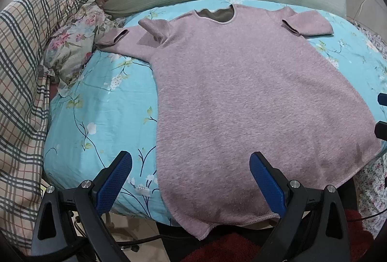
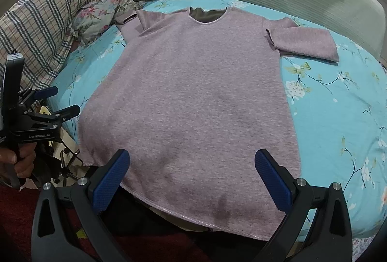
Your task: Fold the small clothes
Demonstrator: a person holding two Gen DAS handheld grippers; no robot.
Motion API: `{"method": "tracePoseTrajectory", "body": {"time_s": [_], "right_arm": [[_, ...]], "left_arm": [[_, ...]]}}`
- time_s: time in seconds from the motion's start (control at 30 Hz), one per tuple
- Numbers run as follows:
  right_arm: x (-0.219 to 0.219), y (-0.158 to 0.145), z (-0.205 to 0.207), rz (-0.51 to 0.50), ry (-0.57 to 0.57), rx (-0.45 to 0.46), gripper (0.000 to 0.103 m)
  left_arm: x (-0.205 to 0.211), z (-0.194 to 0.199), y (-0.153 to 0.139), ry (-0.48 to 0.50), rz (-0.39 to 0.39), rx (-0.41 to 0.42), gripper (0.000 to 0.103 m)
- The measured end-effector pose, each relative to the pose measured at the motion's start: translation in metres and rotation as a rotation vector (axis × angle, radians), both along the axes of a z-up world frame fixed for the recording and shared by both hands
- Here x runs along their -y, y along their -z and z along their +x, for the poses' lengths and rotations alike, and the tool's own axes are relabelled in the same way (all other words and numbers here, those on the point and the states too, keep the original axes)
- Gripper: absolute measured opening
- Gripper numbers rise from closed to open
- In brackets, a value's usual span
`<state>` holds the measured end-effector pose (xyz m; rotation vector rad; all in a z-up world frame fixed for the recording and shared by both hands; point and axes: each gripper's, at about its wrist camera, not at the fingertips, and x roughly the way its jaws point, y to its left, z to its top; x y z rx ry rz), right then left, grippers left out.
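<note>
Both grippers — left gripper (image 1: pixel 191 179) and right gripper (image 2: pixel 192 176) — have jaws spread wide, holding nothing. One pink shirt (image 1: pixel 241 97) lies flat on the blue floral sheet (image 1: pixel 101 102) ahead of them — its hem between the fingers.

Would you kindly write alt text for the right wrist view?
A pinkish-purple short-sleeved top lies spread flat on a blue floral bedsheet, neckline farthest away. The open right gripper hovers over its hem; the left gripper waits at the left edge.
</note>
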<state>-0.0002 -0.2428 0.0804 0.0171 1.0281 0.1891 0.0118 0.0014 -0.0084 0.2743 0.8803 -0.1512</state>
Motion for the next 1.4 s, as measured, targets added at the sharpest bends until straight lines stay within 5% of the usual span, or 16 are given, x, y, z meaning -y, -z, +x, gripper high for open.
{"method": "tracePoseTrajectory", "body": {"time_s": [0.5, 0.57, 0.77, 1.0, 1.2, 1.3, 1.4], "right_arm": [[0.013, 0.013, 0.019, 0.051, 0.008, 0.018, 0.102], [0.022, 0.016, 0.033, 0.071, 0.021, 0.034, 0.095], [0.060, 0.019, 0.105, 0.081, 0.116, 0.061, 0.068], [0.098, 0.025, 0.218, -0.033, 0.159, 0.107, 0.067], [0.121, 0.074, 0.306, -0.115, 0.192, 0.009, 0.066], [0.134, 0.100, 0.330, -0.198, 0.216, -0.036, 0.049], [0.154, 0.111, 0.337, -0.166, 0.241, -0.044, 0.030]], "left_arm": [[0.001, 0.015, 0.013, 0.008, -0.020, -0.024, 0.098], [0.001, 0.022, 0.014, 0.010, -0.017, -0.024, 0.098], [0.006, 0.057, 0.013, 0.021, -0.093, -0.031, 0.098], [0.014, 0.106, -0.003, 0.008, -0.118, 0.009, 0.098], [0.023, 0.142, -0.006, -0.003, -0.136, 0.002, 0.098], [0.026, 0.153, 0.000, -0.007, -0.141, -0.018, 0.098], [0.028, 0.162, 0.010, -0.011, -0.125, -0.041, 0.098]]}}
